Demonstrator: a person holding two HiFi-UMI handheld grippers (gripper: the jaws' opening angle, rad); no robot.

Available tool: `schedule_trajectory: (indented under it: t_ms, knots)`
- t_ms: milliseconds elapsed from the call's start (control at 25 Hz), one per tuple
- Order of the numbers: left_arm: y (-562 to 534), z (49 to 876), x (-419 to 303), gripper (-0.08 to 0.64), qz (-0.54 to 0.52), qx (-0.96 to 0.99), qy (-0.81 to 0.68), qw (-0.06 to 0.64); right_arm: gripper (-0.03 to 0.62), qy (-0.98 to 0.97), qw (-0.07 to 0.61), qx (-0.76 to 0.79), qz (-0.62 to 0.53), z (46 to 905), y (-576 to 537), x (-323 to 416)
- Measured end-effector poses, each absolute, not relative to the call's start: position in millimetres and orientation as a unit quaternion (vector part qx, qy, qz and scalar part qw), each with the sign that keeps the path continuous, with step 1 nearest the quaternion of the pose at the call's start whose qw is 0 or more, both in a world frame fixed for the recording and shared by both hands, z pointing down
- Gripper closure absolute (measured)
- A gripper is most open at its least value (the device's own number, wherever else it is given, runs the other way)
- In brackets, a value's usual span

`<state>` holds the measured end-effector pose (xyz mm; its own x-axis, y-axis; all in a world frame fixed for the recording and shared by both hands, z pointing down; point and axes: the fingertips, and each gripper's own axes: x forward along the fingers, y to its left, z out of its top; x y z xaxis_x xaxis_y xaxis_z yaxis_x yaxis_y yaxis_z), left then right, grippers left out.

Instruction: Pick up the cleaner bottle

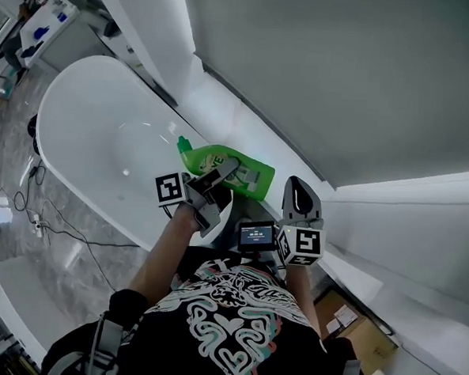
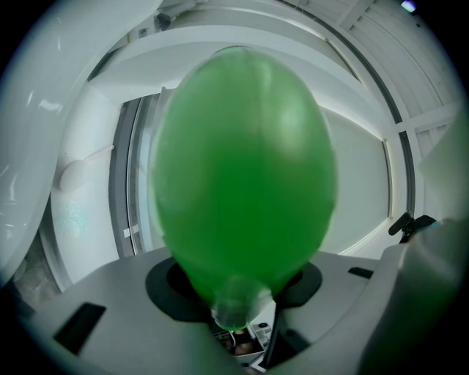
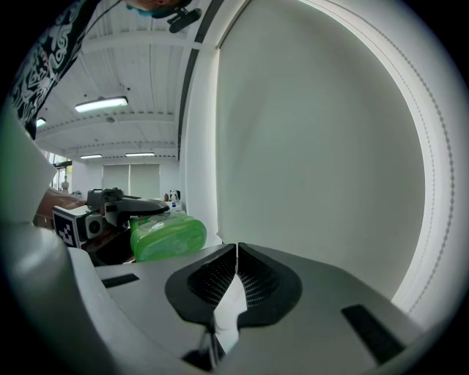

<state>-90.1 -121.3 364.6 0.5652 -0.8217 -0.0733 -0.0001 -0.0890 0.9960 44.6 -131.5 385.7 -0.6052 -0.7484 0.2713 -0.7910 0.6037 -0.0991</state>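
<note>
**Green cleaner bottle pinched in my left jaws, by the tub**

I am holding the cleaner bottle in my left gripper, and its jaws are pinching the green body from both sides. In the left gripper view the bottle is filling almost everything ahead of me, with the pads pressing in at its near end. It is lying tilted on its side, with the cap pointing out over the white bathtub and the fat end toward the wall. From the head view I cannot tell whether it is hanging free or resting on the ledge behind the tub rim.

My right gripper is pointing up along the wall just beside the bottle. Its ribbed jaws are pressed together with nothing between them.

I am judging the bottle to be thin, glossy plastic: light to middling in weight depending on the fill, slippery where smooth, and soft enough to dent under a hard squeeze. Any liquid inside would be shifting as it tips. The best hold looks to be across the flat, narrower waist of the body, not the rounded end, with firm but not crushing pressure.
</note>
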Motion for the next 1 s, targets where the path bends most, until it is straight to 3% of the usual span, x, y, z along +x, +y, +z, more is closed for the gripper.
schedule_trajectory:
  t_ms: [1000]
  knots:
    - [-122.3,363.1,-93.4,0.365,-0.350,0.658,-0.323,0.583,0.563,-0.895,0.098,0.426,0.092,386.8,-138.2,40.8]
